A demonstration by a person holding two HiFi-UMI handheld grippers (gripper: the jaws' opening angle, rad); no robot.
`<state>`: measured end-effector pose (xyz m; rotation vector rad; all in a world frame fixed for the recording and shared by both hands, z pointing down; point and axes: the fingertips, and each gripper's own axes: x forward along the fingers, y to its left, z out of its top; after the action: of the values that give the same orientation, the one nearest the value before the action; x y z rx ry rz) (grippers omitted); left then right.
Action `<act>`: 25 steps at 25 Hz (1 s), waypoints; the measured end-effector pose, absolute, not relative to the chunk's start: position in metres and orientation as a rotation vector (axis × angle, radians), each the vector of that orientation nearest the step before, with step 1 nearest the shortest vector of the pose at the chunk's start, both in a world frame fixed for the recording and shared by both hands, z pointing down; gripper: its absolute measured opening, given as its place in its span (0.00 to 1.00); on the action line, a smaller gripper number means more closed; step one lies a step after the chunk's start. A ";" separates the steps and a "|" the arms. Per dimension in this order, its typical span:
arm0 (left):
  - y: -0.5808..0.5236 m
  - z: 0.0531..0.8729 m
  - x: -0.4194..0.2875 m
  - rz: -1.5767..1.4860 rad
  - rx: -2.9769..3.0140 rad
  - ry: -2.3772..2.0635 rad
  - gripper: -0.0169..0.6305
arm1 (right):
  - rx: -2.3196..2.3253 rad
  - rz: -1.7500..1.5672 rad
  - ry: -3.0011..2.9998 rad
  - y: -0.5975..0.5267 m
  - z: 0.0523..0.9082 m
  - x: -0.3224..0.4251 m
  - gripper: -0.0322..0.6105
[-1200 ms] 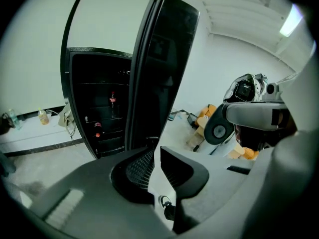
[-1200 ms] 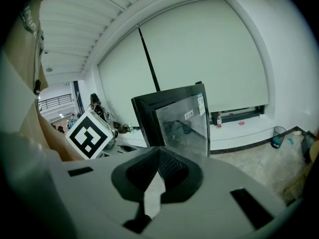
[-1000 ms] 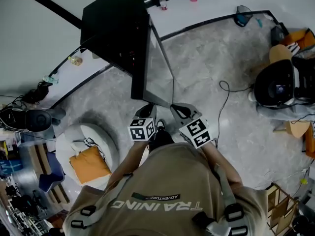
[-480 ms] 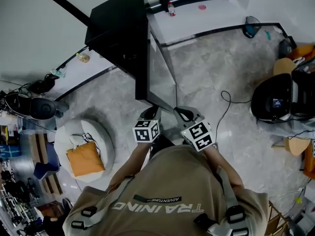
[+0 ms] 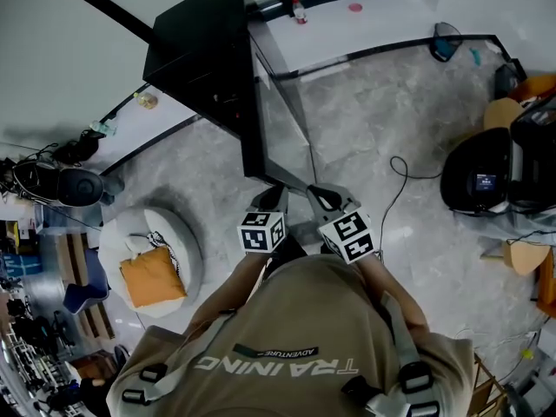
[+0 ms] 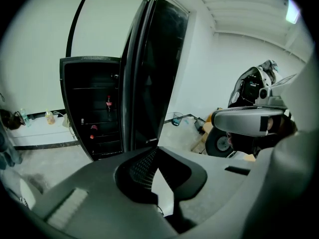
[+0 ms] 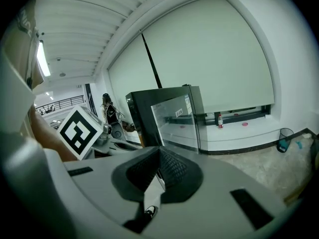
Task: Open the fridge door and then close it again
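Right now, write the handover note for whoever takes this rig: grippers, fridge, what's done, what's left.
Left gripper: shut, nothing in it.
Right gripper: shut, nothing in it.
Both are held close to the free edge of the fridge door; neither grips it.
The fridge stands open, its shelves showing.
Done: door opened.
Left: swing the door closed.

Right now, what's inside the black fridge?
The fridge has dark shelves. One bottle with a red label stands on an upper shelf, and a small red-topped thing sits lower down. The open door covers the right side, so that part stays unseen.
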<state>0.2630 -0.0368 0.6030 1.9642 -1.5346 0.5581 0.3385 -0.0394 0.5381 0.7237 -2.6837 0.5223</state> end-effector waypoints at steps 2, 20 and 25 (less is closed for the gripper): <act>-0.041 0.598 0.269 0.550 1.983 -1.522 0.03 | 0.719 0.512 -2.677 -0.046 0.539 0.342 0.04; -0.008 0.565 0.220 0.173 2.020 -1.564 0.03 | 0.514 0.362 -2.702 -0.060 0.541 0.277 0.04; -0.001 0.575 0.207 0.163 2.000 -1.579 0.03 | 0.488 0.374 -2.679 -0.058 0.549 0.270 0.04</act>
<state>0.2071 -0.0013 0.5754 1.9998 -1.5790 0.1626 0.2702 -0.0581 0.5488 0.4876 -2.6785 0.3741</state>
